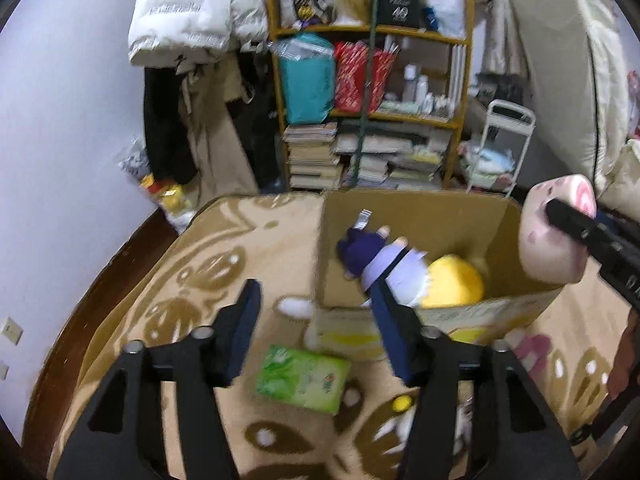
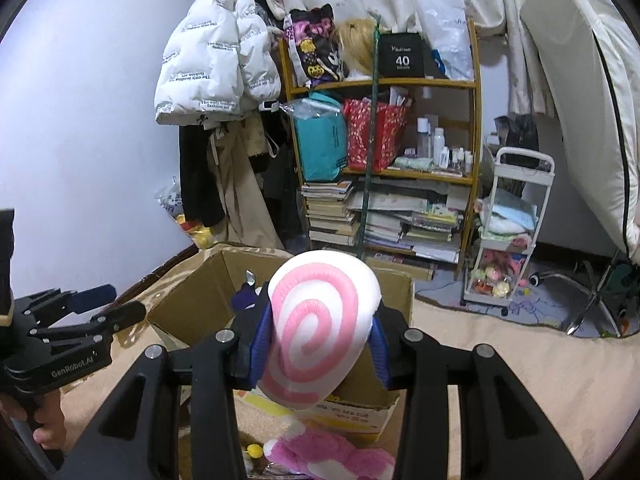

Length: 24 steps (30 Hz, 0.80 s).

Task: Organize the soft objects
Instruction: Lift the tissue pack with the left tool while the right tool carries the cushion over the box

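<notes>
Right claw (image 2: 316,344) clamped on pink-swirl plush (image 2: 320,320), held above cardboard box (image 2: 200,300) rim. Left claw (image 1: 316,320) wide, empty, near box over blanket. Risk: early release, plush bouncing off rim, landing outside beside tissue pack (image 1: 302,378).

Support is a bed or mat covered by a tan patterned blanket (image 1: 192,280). Sitting directly on it: open cardboard box (image 1: 420,208), green tissue pack (image 1: 302,378) just in front of the box, pink-and-white plush (image 2: 328,456) at the box's near side, small yellow ball (image 1: 401,403) near the pack.
</notes>
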Tool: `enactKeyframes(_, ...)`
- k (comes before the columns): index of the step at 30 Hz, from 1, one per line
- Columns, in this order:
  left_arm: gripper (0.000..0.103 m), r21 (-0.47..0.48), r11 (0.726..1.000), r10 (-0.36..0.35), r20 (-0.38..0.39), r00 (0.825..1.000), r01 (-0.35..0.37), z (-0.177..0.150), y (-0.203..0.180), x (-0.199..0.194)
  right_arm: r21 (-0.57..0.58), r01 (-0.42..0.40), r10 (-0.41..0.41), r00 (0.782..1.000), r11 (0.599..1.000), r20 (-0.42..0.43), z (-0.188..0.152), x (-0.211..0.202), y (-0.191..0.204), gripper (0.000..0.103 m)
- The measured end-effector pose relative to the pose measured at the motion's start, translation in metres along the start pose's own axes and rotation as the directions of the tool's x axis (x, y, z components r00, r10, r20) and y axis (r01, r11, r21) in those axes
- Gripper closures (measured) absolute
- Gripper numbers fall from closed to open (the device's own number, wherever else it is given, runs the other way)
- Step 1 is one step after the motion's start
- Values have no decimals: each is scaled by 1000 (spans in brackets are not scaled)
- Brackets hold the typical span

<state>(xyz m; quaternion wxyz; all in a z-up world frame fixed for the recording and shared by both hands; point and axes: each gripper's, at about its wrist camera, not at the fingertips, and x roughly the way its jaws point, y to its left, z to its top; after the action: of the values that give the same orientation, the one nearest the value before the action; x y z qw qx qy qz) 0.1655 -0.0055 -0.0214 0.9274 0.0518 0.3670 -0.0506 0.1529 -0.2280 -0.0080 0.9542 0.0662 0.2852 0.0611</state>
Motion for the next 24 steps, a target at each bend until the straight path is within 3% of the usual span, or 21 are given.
enactKeyframes(2,37,-20,1000,-3,-52,999,2,-5,8,7,-6,-1,1,1000,1000,-8,-2,3,0,59)
enactKeyframes(6,13,-41,999,-19,-133,991,14,-14,17,21,-20,1,-1,1000,1000,-23,-6,7,-1,59)
enactKeyframes(12,9,-55,998,-18,-238,971,5,-26,26,45,-10,-11,11,999,1000,-33,-6,12,-5,58)
enactKeyframes(21,9,-46,997,-75,-410,909,62,-43,23,93,-29,-18,17,999,999,-49,-10,20,0,57)
enactKeyframes(24,9,-23,999,-54,-418,907,49,-48,19,100,-27,-20,18,998,999,-55,-11,24,0,57)
